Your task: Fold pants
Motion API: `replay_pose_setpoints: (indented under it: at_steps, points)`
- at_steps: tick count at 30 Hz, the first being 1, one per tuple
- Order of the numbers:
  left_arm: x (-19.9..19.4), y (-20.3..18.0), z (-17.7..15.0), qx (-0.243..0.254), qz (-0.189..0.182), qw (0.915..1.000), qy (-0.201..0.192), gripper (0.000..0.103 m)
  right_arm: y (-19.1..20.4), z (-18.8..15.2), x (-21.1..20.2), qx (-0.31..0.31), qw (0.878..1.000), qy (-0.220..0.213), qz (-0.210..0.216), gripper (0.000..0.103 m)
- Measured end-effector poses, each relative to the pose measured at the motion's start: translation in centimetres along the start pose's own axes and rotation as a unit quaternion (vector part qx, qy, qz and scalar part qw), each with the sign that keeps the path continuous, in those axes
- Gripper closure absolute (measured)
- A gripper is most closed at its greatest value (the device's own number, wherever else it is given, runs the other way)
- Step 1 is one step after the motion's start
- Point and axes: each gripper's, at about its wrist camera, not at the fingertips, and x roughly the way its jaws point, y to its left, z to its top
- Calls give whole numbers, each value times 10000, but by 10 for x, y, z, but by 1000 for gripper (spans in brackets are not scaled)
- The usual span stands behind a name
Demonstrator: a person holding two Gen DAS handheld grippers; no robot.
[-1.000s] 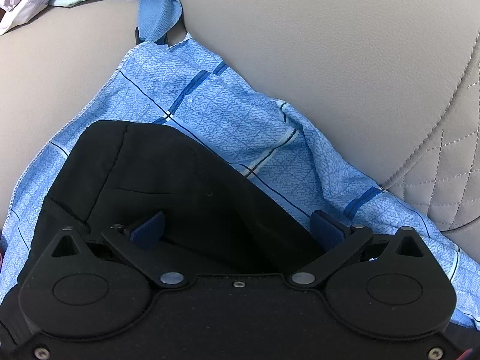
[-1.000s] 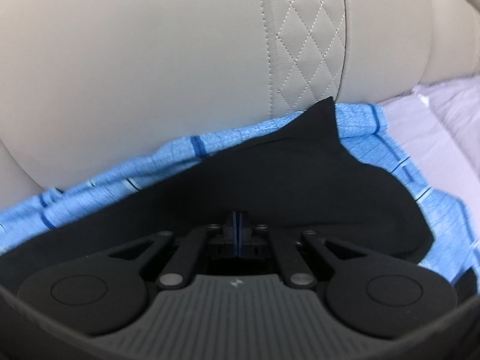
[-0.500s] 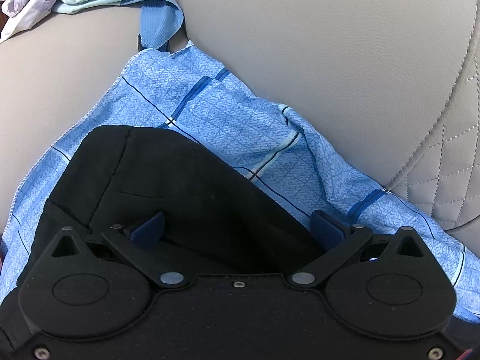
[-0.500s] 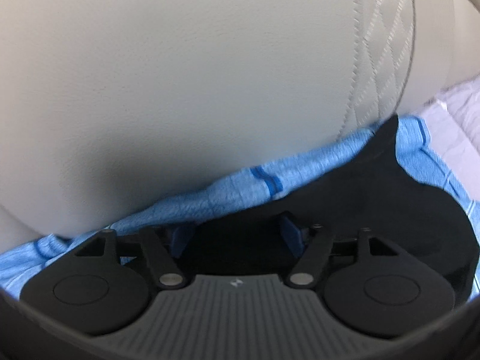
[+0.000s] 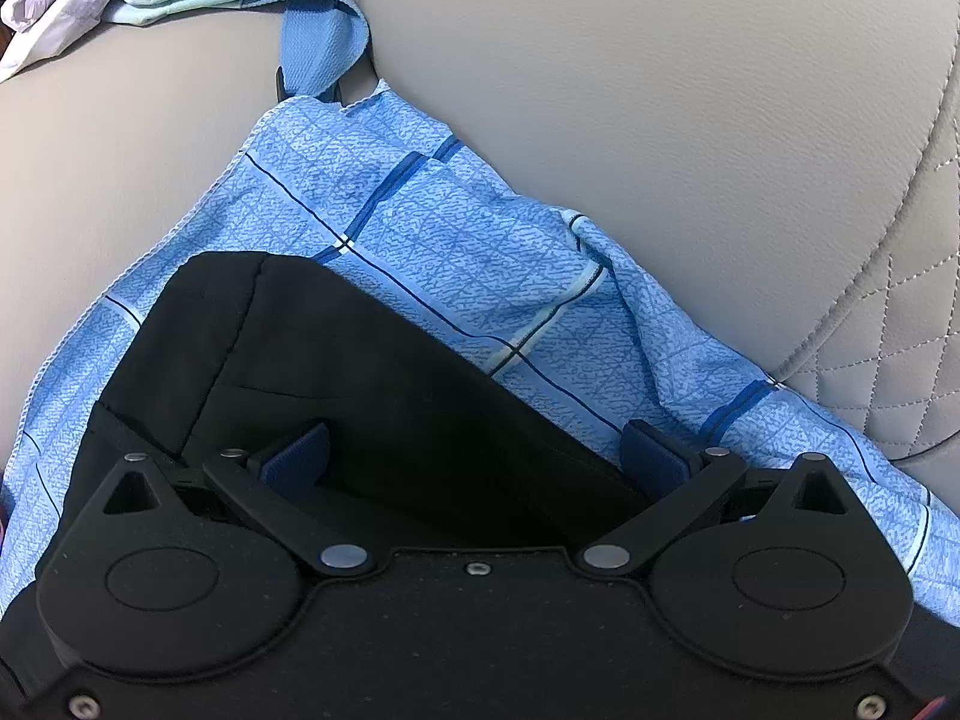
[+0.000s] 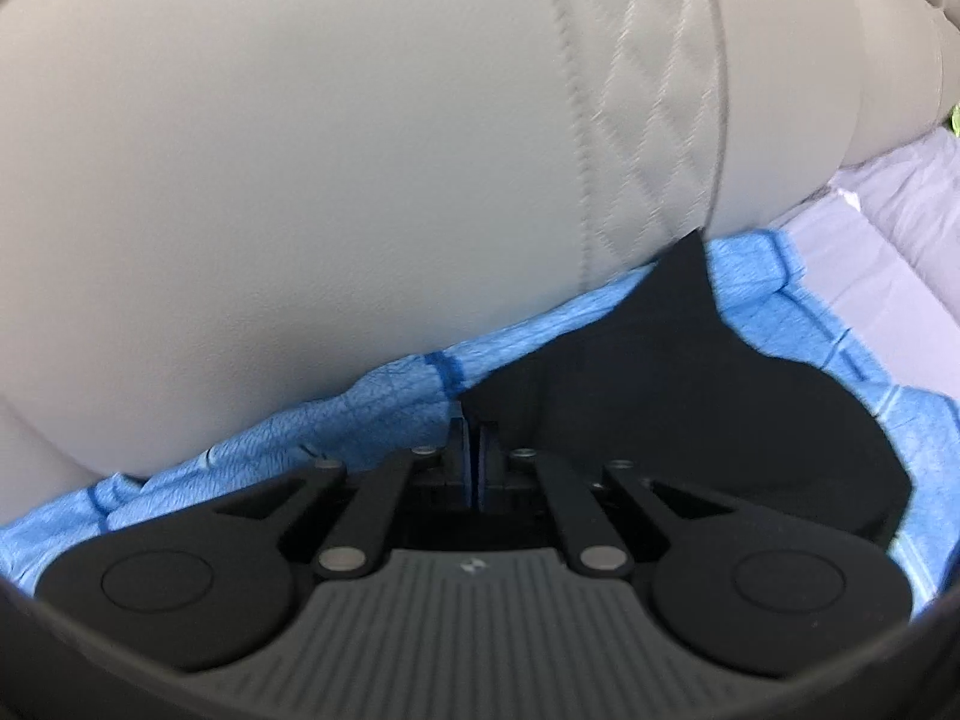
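Black pants (image 5: 360, 372) smooth on blue checked cloth (image 5: 456, 240); left gripper (image 5: 474, 456) jaws wide, right gripper (image 6: 474, 444) jaws pinched together.

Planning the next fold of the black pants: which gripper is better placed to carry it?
Right. The right gripper is shut at the black pants' edge, apparently pinching it; the left gripper is open over them, gripping nothing.

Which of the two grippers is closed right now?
The right gripper: its blue pads are pressed together with only a thin slit between them, at the edge of the black pants. The left gripper has its pads spread wide apart.
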Motion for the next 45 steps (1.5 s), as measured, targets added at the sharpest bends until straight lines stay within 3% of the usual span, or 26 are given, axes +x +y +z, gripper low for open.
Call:
replay_pose_setpoints:
  at_steps: [10,11,12,14,17,21,27,34,37,42,45]
  points:
    - [-2,16,0,26,-282,9995,151,3,-45,-19,-74,176,9973,-496,515,101]
    - [-4,18,-1,46,-273,9996,82,19,-51,-23,-78,209,9968,-538,551,101]
    - [-9,18,-2,121,-204,9997,-100,54,-60,-29,-81,271,9963,-559,599,101]
    - [-19,19,-6,342,-64,9987,-371,98,-73,-40,-90,409,9951,-592,681,101]
    - [-28,32,-10,256,-463,9982,-273,100,-93,-62,-101,560,9939,-706,639,101]
    - [-56,45,-23,576,-525,9956,-521,100,-110,-87,-127,576,9918,-905,698,101]
    - [-116,94,-49,654,-935,9903,-795,100,-142,-122,-189,762,9848,-1356,778,101]
    - [-172,162,-106,843,-1249,9817,-1164,100,-196,-212,-217,1598,9713,-1565,810,101]
    - [-182,183,-135,1033,-1320,9779,-1250,100,-210,-247,-210,1651,9732,-1481,610,101]
    - [-179,198,-170,1148,-1198,9785,-1222,100,-230,-285,-204,1863,9731,-1294,402,101]
    - [-179,206,-187,1205,-1064,9779,-1334,100,-234,-299,-211,1726,9749,-1380,-272,101]
